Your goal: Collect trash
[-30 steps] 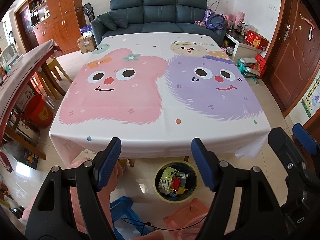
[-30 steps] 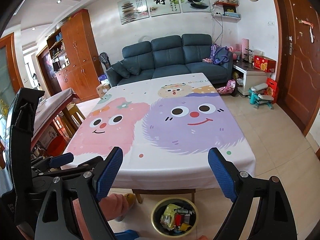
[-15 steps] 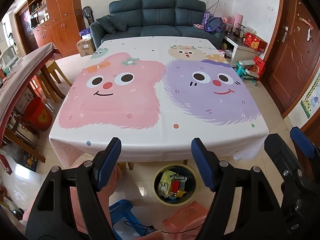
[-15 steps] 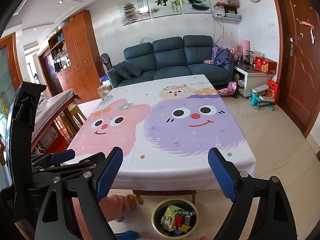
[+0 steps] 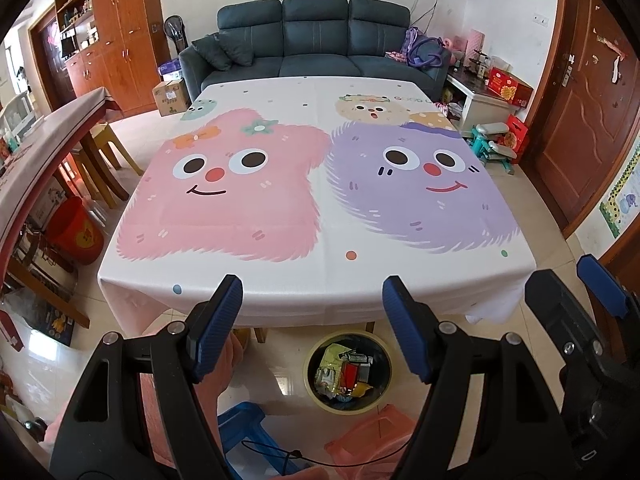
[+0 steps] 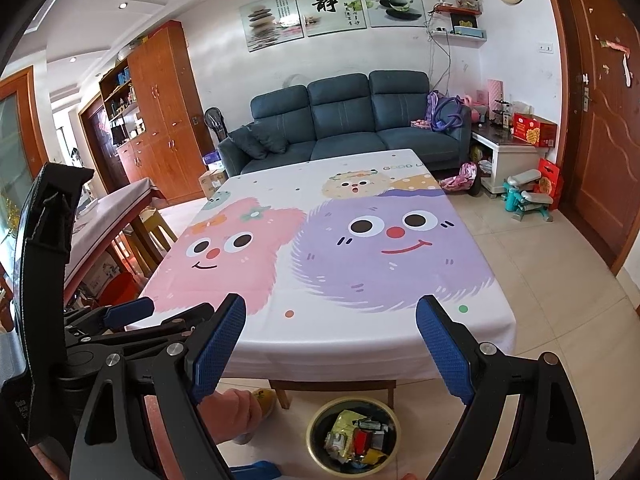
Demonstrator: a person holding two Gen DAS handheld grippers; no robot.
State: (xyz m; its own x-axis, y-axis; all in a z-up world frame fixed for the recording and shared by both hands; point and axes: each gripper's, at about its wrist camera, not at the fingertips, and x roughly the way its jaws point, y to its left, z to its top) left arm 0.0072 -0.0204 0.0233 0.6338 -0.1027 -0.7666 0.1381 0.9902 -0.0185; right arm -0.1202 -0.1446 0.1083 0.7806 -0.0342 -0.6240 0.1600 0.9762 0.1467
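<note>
A round yellow-rimmed trash bin [image 5: 307,376] [image 6: 310,436] stands on the floor under the near edge of the table [image 5: 320,200] [image 6: 320,260]. Crumpled wrappers [image 5: 344,372] [image 6: 356,440] fill it. The cartoon tablecloth shows no loose trash on it. My left gripper [image 5: 314,320] hovers above the bin, open, with nothing between its blue pads. My right gripper [image 6: 332,344] hangs beside it, also open and empty. Each gripper shows in the other's view: the right gripper [image 5: 576,292] at the right edge, the left gripper [image 6: 160,314] at the lower left.
A blue stool [image 5: 240,420] and a pink stool [image 5: 372,436] sit on the floor just before the bin. A person's pink-clad leg [image 5: 224,368] is at the lower left. A second table [image 5: 48,132] and a red bucket [image 5: 76,232] stand left; a sofa [image 5: 316,36] is behind.
</note>
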